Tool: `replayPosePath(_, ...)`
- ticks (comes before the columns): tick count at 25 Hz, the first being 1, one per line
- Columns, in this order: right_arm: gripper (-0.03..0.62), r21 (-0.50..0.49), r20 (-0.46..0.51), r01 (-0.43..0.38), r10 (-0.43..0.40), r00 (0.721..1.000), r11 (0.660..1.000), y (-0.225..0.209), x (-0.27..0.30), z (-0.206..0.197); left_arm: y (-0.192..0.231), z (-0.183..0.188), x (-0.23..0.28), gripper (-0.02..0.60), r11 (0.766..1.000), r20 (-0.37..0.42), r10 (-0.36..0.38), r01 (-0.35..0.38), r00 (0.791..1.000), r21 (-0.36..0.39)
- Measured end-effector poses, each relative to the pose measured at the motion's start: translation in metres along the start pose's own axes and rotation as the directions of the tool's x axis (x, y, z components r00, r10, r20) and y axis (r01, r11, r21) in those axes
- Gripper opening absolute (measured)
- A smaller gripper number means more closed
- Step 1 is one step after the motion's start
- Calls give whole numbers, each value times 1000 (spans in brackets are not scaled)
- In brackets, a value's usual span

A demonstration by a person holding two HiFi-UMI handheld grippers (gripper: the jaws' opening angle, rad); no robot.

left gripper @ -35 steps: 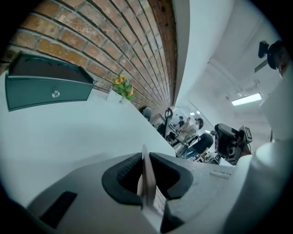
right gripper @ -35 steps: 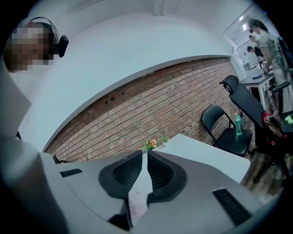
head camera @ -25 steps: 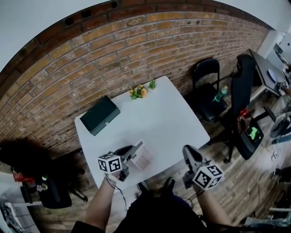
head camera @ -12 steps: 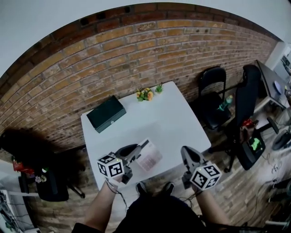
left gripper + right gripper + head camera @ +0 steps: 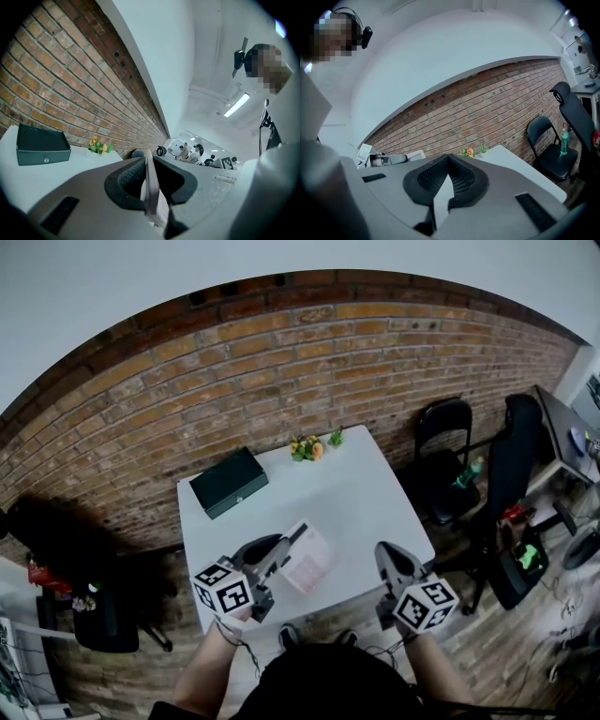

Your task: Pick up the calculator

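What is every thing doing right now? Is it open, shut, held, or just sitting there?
calculator, pinched by one edge, held above the table
left gripper, shut on the calculator
right gripper, shut, nothing in it
dark box, lid closed, sitting on the table
flowers, upright at the table's far edge
black chair, unfolded, beside the table

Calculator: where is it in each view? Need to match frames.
Head view: calculator lower centre, clamped by the left gripper.
Left gripper view: calculator edge-on between the jaws, bottom centre.
Right gripper view: cannot make it out.
Shared landmark: the flowers by the brick wall.
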State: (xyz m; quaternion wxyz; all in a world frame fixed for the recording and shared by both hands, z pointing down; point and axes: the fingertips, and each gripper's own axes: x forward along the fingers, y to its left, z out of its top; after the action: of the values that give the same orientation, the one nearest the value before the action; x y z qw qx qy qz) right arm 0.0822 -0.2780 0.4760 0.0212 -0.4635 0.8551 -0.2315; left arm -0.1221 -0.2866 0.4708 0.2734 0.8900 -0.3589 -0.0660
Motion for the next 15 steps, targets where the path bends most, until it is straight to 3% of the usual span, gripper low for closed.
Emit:
replayPosePath(8, 5, -101, 50, -5, 10, 999, 995, 9, -1, 26, -32, 45, -5, 49, 999, 92, -21, 16, 996, 51)
replayPosePath(15, 5, -179, 87, 15, 1, 996, 984, 14, -8, 37, -43, 54, -4, 49, 999, 115, -44, 41, 992, 33)
